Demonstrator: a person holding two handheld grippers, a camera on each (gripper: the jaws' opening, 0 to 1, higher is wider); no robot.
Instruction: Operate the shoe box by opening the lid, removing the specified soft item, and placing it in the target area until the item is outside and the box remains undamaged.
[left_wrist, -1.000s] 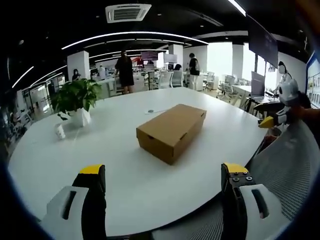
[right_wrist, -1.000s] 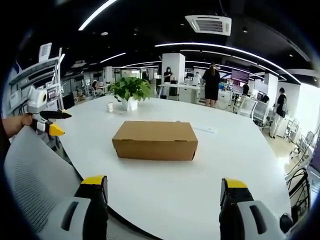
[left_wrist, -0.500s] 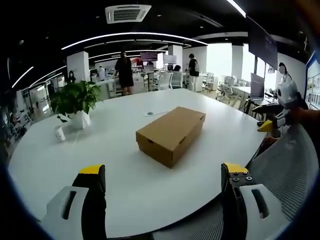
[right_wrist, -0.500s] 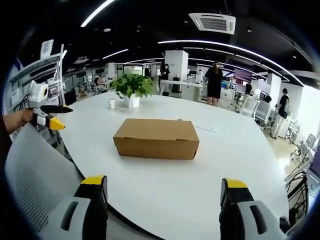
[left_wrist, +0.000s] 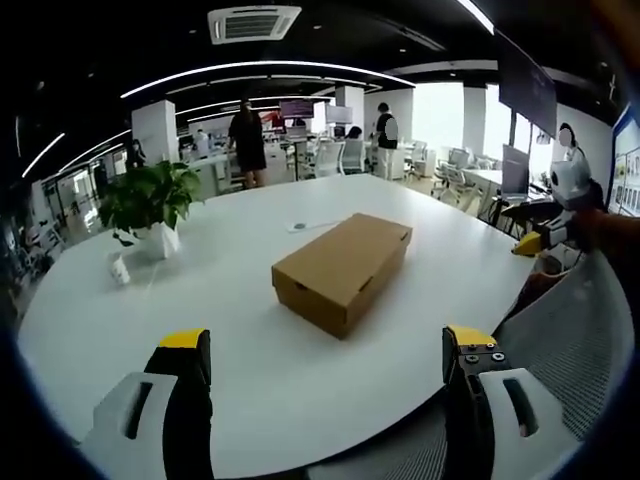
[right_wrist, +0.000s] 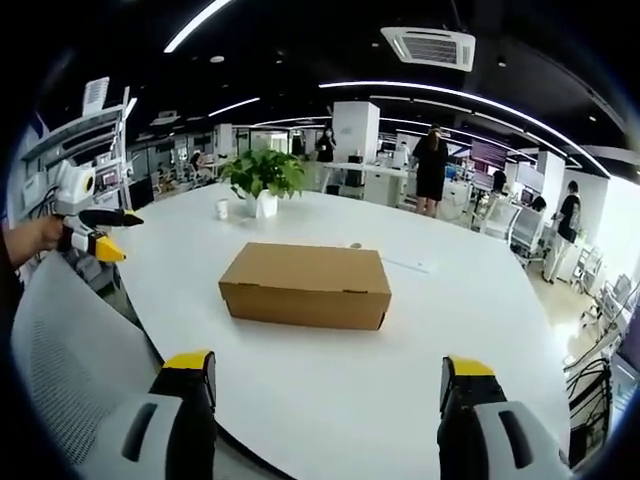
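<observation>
Left gripper view: shoe box (left_wrist: 343, 272) sits lid shut mid white table (left_wrist: 250, 390), well ahead of my left gripper (left_wrist: 325, 345), jaws wide, empty. Right gripper view: right gripper (right_wrist: 327, 368) also wide w/ nothing held. Vs a sec ago the box looks only slightly shifted in both views, so I've barely moved; approach not begun. Lid-opening's next. Potted plant (right_wrist: 262, 178) stands well beyond.

The box (right_wrist: 306, 285) sits mid-table (right_wrist: 480, 330), lid on. Behind it stand a potted plant (right_wrist: 262, 180) and a small cup (right_wrist: 222, 210); a mesh chair (right_wrist: 70, 360) is at the table's near edge.
</observation>
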